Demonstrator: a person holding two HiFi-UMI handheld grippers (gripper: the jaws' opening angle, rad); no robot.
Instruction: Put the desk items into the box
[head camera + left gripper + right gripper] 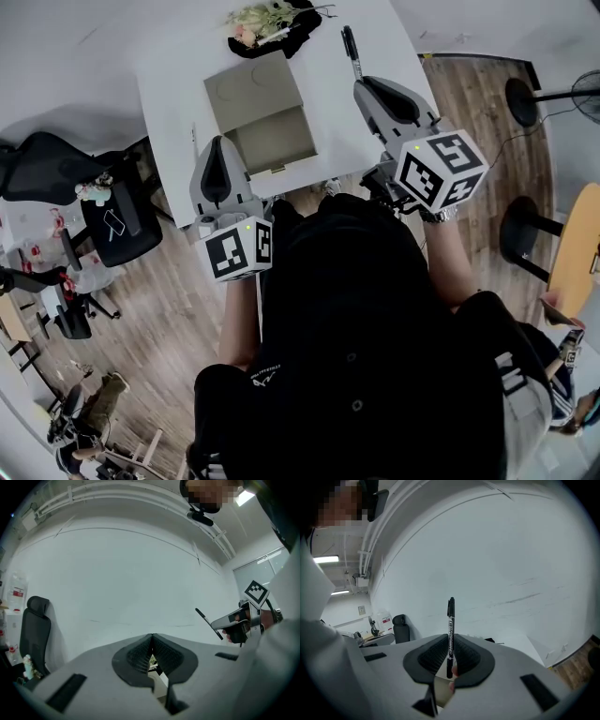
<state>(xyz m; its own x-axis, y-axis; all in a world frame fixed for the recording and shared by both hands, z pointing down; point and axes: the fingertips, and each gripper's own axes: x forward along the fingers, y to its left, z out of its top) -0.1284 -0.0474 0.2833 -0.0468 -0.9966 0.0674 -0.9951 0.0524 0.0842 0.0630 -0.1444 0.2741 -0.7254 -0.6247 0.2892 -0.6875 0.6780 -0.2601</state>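
Pen [450, 625]: I am seeing white lettering running along the black barrel, too small for me to be reading.
Marker cubes [439, 169]: I am finding only black-and-white square patterns, no letters.
Wall label [18, 592]: red, blurring out.

In the head view the marker pen [351, 49] shows only its far end. The rest lies under the right gripper [362, 86], and the print on its barrel is too small to read. The bunch of flowers [261, 17] and black cloth [298, 37] run off the top edge, and the person's torso [366, 328] covers the near edge of the white table [173, 84]. Below the meeting jaws of the left gripper [151, 638] only a pale sliver shows, too narrow to name.
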